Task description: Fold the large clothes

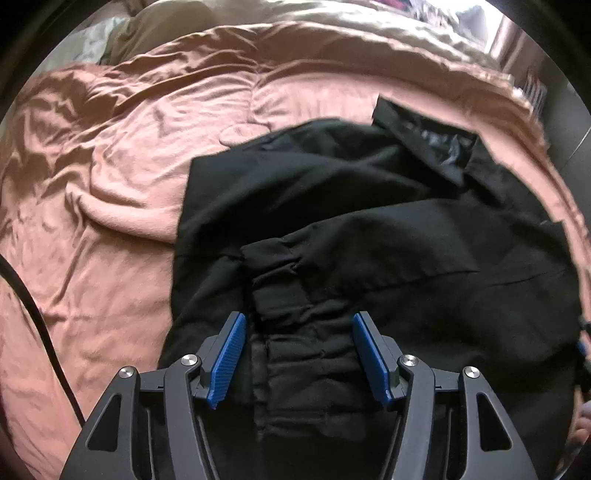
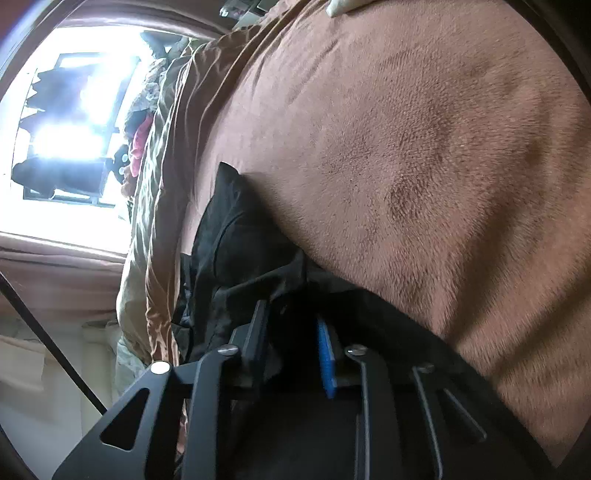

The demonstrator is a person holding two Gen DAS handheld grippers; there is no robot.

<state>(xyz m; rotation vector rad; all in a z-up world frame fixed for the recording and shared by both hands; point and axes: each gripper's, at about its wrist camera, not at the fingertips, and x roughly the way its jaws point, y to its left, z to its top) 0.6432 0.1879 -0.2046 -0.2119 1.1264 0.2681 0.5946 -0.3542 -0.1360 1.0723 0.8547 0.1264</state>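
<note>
A large black garment (image 1: pixel 369 206) lies partly folded on a pink blanket (image 1: pixel 110 184) that covers a bed. My left gripper (image 1: pixel 299 354) is open just above the garment's near end, its blue pads either side of a gathered, elastic-looking band (image 1: pixel 295 332) without closing on it. In the right wrist view the camera is rolled on its side and sits low against the blanket (image 2: pixel 424 166). My right gripper (image 2: pixel 291 332) has its jaws close together with a fold of the black garment (image 2: pixel 236 240) pinched between them.
A beige sheet (image 1: pixel 332 22) lies beyond the pink blanket. A black cable (image 1: pixel 33 317) crosses the left side. In the right wrist view a bright window (image 2: pixel 70 129) and a heap of clothes (image 2: pixel 140 140) lie past the bed's edge.
</note>
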